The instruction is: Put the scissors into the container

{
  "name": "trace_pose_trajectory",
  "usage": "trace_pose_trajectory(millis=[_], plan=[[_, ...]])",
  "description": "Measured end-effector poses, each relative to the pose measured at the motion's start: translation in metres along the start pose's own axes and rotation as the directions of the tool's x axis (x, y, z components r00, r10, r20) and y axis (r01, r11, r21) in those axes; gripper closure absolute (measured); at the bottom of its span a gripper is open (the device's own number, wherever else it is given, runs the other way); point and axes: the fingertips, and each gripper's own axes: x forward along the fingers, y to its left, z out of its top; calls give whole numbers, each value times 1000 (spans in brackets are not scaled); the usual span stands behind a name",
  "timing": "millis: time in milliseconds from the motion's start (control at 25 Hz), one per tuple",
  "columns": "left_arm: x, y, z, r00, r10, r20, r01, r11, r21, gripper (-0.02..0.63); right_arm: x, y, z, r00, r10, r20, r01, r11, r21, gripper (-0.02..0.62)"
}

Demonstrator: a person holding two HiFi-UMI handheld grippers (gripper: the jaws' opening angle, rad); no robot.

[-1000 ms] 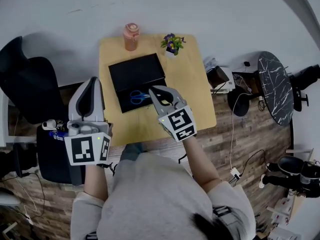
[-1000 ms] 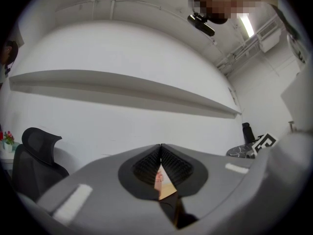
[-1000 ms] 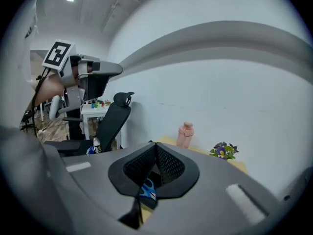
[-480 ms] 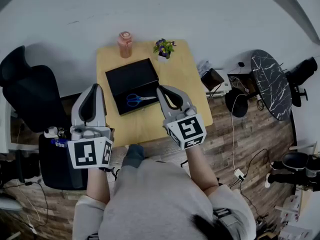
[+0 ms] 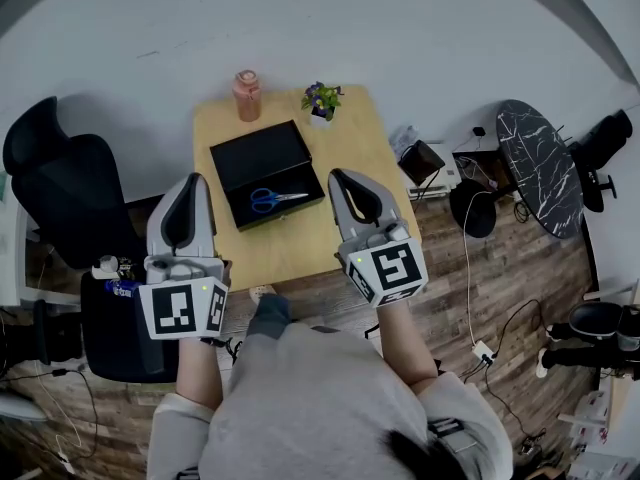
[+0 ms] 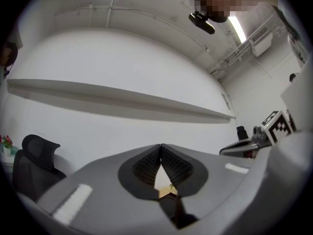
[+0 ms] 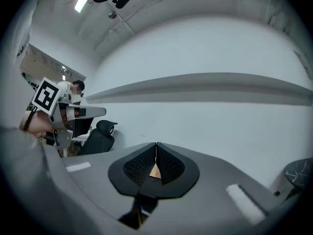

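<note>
Blue-handled scissors (image 5: 270,199) lie inside the black open container (image 5: 262,159) on the small wooden table (image 5: 352,148) in the head view. My right gripper (image 5: 343,176) is held up near the table's front right, shut, with nothing between its jaws. The left gripper (image 5: 194,181) hovers left of the table's front corner, also shut and empty. In the left gripper view the left gripper (image 6: 160,146) has its tips touching; in the right gripper view the right gripper (image 7: 156,144) looks the same. Both cameras point at the white wall.
A pink bottle (image 5: 246,95) and a small potted plant (image 5: 319,101) stand at the table's far edge. A black office chair (image 5: 55,190) is at the left. A dark marble round table (image 5: 542,166), bags and cables on the wooden floor lie to the right.
The right gripper has drawn back from above the container toward the table's front right, leaving the scissors inside. The left gripper has barely moved.
</note>
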Motion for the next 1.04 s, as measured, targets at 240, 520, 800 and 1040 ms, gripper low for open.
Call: trace_pose_trajectory(millis=[240,520,800,1040], plan=[[-7,-9,6,1000,-1,12,1,1000,0,548,-17,-4,17,999,-29,43,30,1000,-7,591],[-13,-20,11,1000,-11,23,11,1000,-3,548,-34,-5,25,997,-45,63,46,999,-13,591],[-18,-28,16,999,-20,32,20,1000,0,548,-45,-6,31,995,-57,78,58,998,-17,591],[-25,-32,19,999,-22,38,21,1000,3,548,-55,-4,33,994,-62,86,64,998,-17,591]])
